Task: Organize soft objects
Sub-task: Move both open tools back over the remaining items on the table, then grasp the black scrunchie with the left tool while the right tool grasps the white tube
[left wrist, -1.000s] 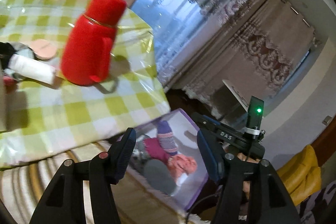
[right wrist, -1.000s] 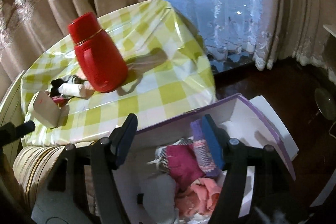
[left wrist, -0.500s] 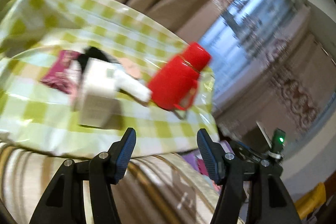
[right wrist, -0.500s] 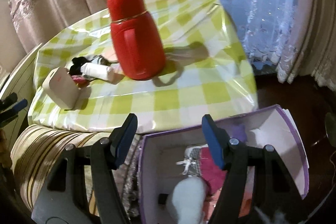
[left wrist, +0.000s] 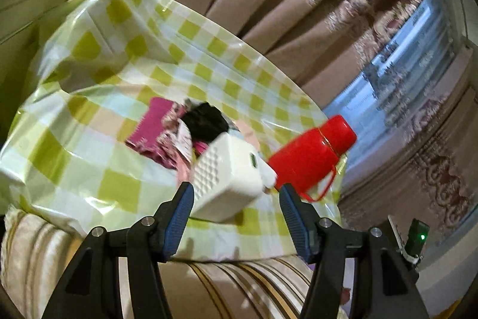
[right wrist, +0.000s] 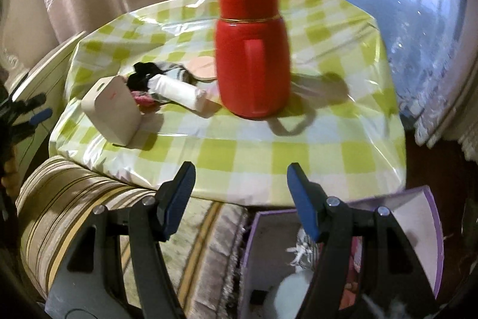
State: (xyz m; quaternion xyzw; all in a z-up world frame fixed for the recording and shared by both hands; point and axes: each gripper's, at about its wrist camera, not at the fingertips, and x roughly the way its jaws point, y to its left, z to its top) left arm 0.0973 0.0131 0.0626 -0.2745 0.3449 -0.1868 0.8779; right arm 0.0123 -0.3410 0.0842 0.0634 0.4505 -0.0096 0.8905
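- The left gripper (left wrist: pixel 236 196) had its fingers (left wrist: pixel 180 210) spread partway with nothing between them, aimed at the pile of soft cloths (left wrist: pixel 179 127), likely the next pick.
- The right gripper (right wrist: pixel 240 178) was likewise parted and empty, hovering over the bench (right wrist: pixel 269 145) edge.
- A white box (left wrist: pixel 227 181) lay against the pile, partly covering it; a red flask (right wrist: pixel 252 50) stood just beside.
- The purple bin (right wrist: pixel 418 217), below the bench, already held several soft pieces, so it seemed the collecting place.
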